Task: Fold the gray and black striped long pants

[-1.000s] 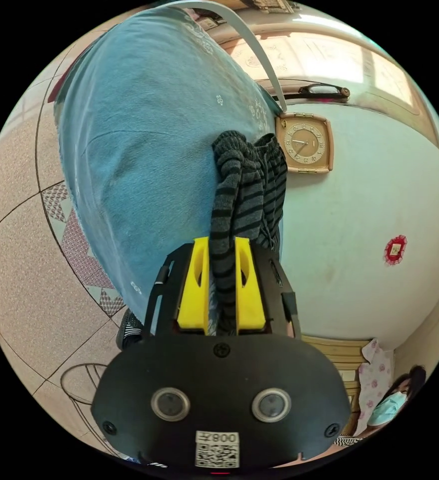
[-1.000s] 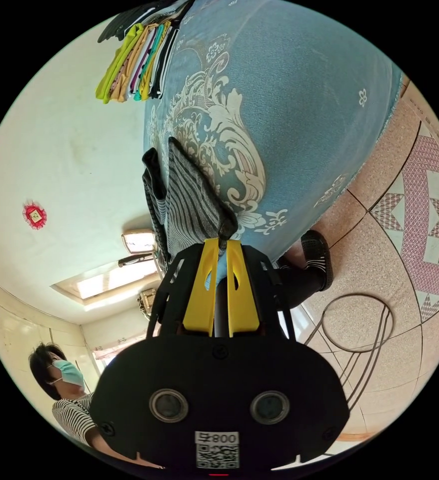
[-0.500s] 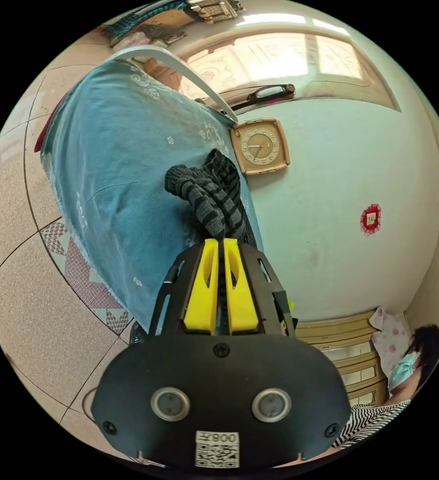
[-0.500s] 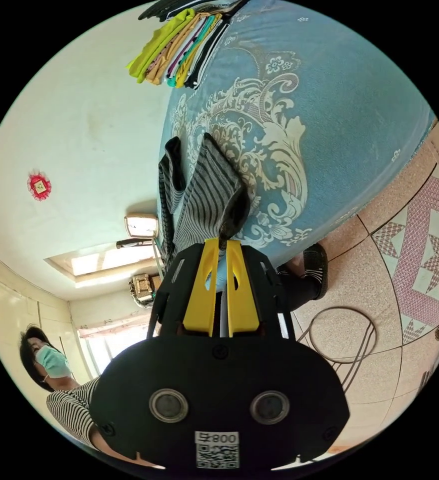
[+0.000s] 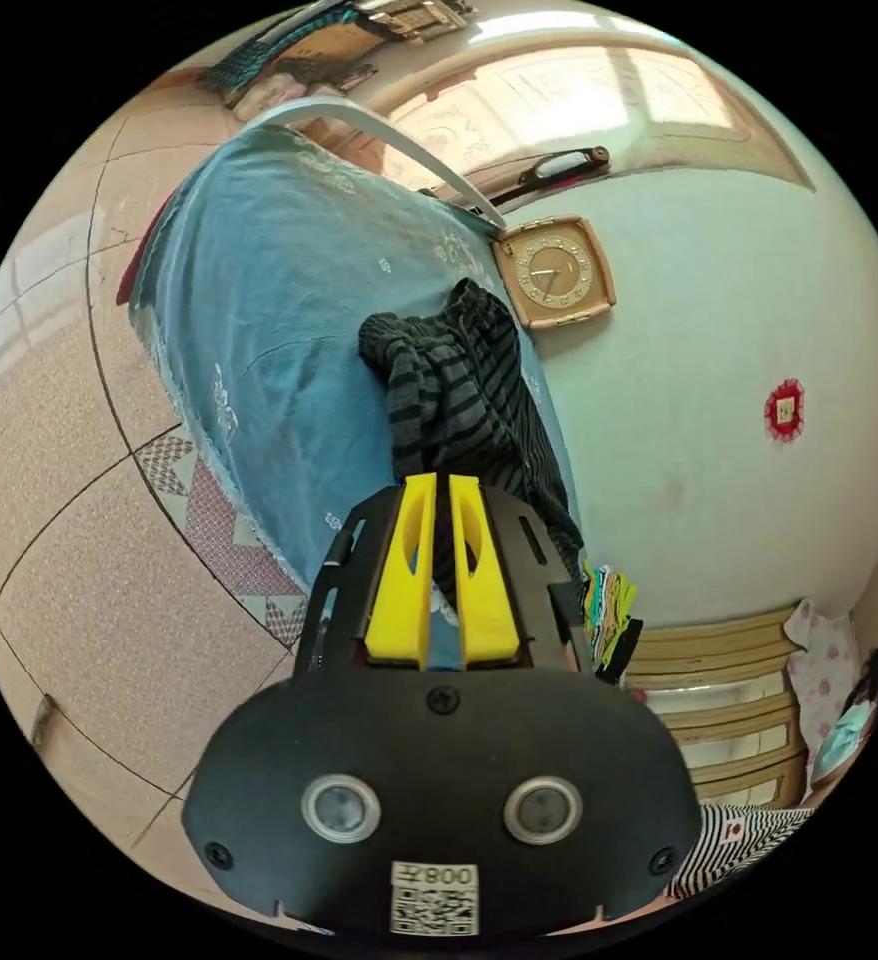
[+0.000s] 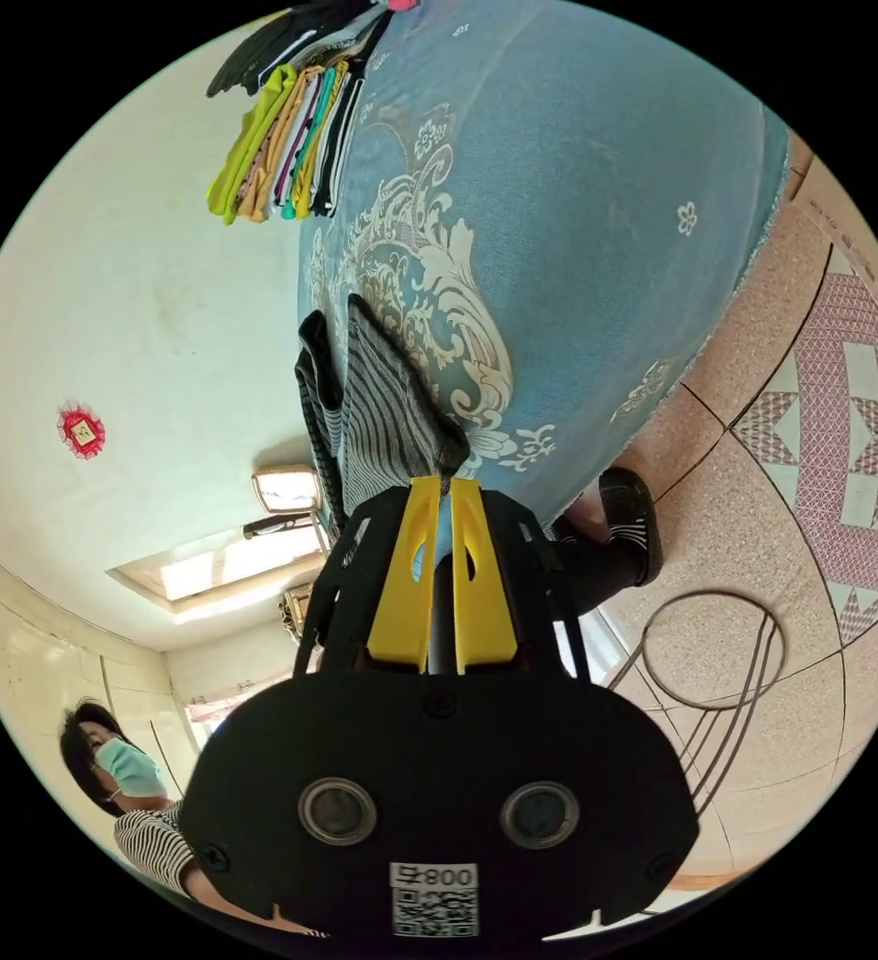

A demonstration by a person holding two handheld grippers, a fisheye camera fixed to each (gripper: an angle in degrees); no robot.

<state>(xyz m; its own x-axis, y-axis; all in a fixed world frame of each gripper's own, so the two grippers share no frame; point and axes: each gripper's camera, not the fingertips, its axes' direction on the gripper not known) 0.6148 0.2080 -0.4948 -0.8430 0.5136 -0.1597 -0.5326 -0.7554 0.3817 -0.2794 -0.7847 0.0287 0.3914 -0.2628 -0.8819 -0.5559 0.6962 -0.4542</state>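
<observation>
The striped pants (image 5: 459,400) are a soft, light knit that droops and bunches, so they look easy to lift but quick to sag and twist; a pinch on a doubled edge or corner seems the surest hold, since a single layer could stretch or slip. In the left gripper view they hang bunched between the grippers over the blue bedspread (image 5: 279,330), beside the wall clock (image 5: 555,272), and the left gripper (image 5: 441,500) has its yellow jaws clenched on a narrow strand of the cloth, tipped up toward the bed. In the right gripper view the pants (image 6: 379,420) spread flatter, and the right gripper (image 6: 437,492) is clamped on a dark corner of them, raised above the patterned bedspread (image 6: 579,250), with a stack of folded clothes (image 6: 284,140) lying farther along it.
</observation>
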